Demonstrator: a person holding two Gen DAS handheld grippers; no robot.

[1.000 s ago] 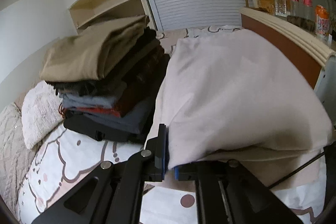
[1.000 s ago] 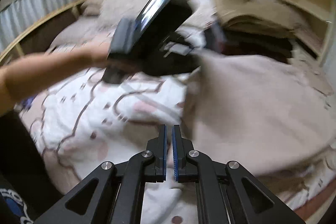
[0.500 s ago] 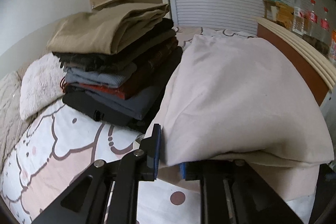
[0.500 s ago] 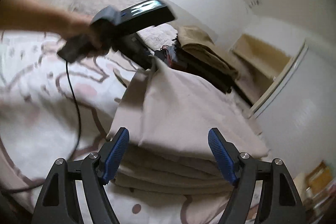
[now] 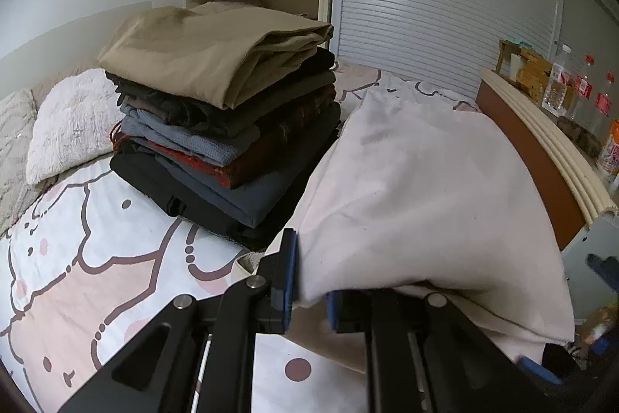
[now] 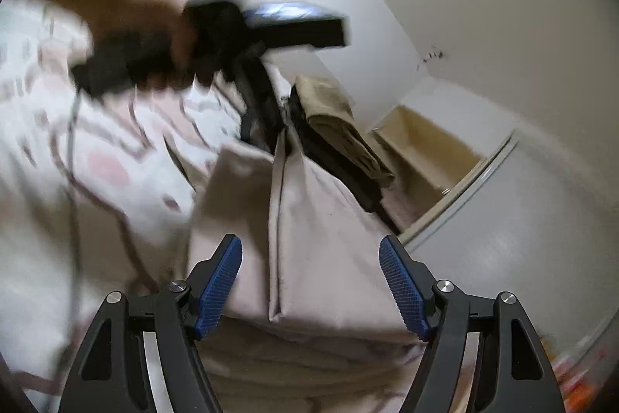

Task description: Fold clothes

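A folded pale beige garment [image 5: 418, 188] lies on the patterned bed sheet [image 5: 96, 258]. My left gripper [image 5: 311, 291] is shut on its near corner, the cloth draped over the right finger. In the right wrist view the same beige garment [image 6: 321, 242] lies below my right gripper [image 6: 311, 281], which is open and empty with its blue pads [image 6: 218, 281] just above the garment's near edge. The left gripper body [image 6: 232, 37], held by a hand, shows blurred at the garment's far corner.
A tall stack of folded clothes [image 5: 220, 111], tan piece on top, stands left of the beige garment; it also shows in the right wrist view [image 6: 340, 142]. A fluffy white pillow [image 5: 73, 122] lies at the left. A headboard [image 5: 541, 157] with bottles [image 5: 580, 91] runs along the right.
My right gripper opened wide and swung round to the near edge of the beige garment. My left gripper kept its hold and shifted a little, so the stack looks nearer.
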